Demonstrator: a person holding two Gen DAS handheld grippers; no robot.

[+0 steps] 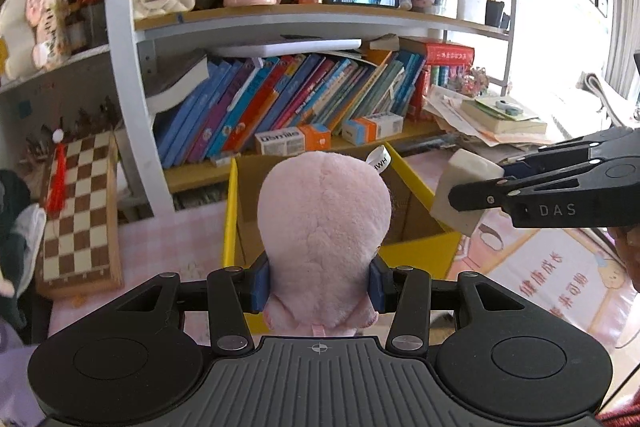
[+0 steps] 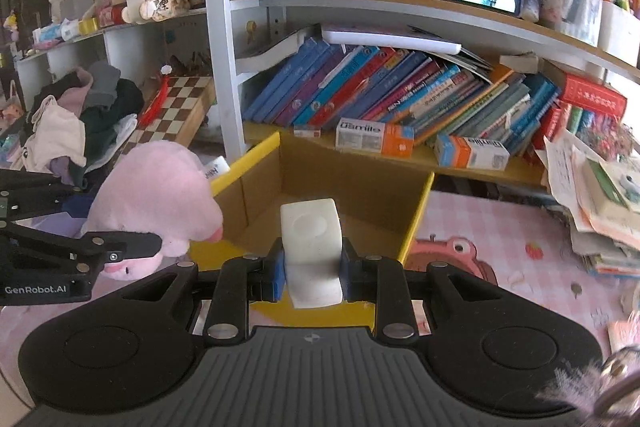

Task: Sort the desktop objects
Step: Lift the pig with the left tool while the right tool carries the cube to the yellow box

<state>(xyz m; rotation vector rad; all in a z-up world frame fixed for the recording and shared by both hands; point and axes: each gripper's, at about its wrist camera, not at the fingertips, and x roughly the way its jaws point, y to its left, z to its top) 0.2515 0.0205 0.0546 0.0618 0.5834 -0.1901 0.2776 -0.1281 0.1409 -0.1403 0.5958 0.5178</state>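
Both grippers loaded (plush, block).

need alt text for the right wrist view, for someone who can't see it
The right gripper holds a white block over an open yellow cardboard box. At left, the left gripper holds a pink plush toy by the box's rim, before crowded bookshelves.

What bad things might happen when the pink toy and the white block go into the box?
The pink plush toy hangs over the yellow box rim and might flop outside. Left gripper and right gripper sit close, so they may bump. The white block might slip early.
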